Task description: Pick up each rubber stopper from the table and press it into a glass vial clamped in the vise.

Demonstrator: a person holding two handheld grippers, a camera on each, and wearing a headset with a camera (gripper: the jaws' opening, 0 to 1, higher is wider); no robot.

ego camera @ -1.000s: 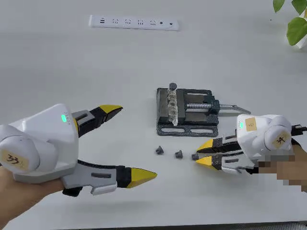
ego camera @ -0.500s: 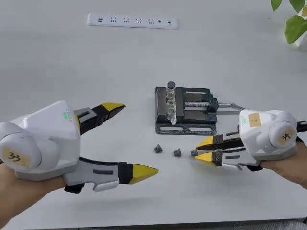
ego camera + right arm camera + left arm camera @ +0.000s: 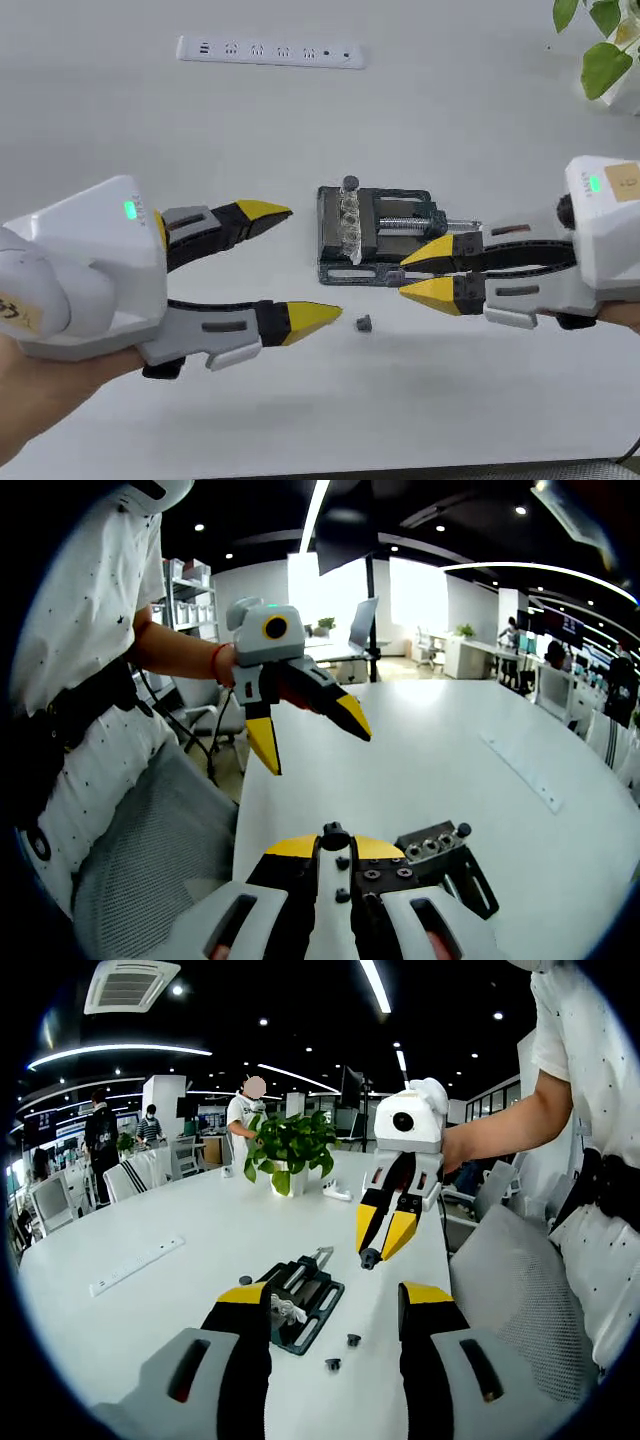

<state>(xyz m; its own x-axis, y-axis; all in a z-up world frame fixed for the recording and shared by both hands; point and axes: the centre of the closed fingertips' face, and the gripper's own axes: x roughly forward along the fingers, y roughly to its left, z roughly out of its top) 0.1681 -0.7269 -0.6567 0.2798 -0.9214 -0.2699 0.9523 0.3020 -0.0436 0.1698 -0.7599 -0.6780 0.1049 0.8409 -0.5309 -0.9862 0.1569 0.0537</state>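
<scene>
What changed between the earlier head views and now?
The right gripper, already shut on a rubber stopper, lifted off the table and moved up toward the vise. The left gripper stayed open and edged forward toward the vise. Unchanged: the two loose stoppers on the table, and the vials clamped in the vise.
</scene>
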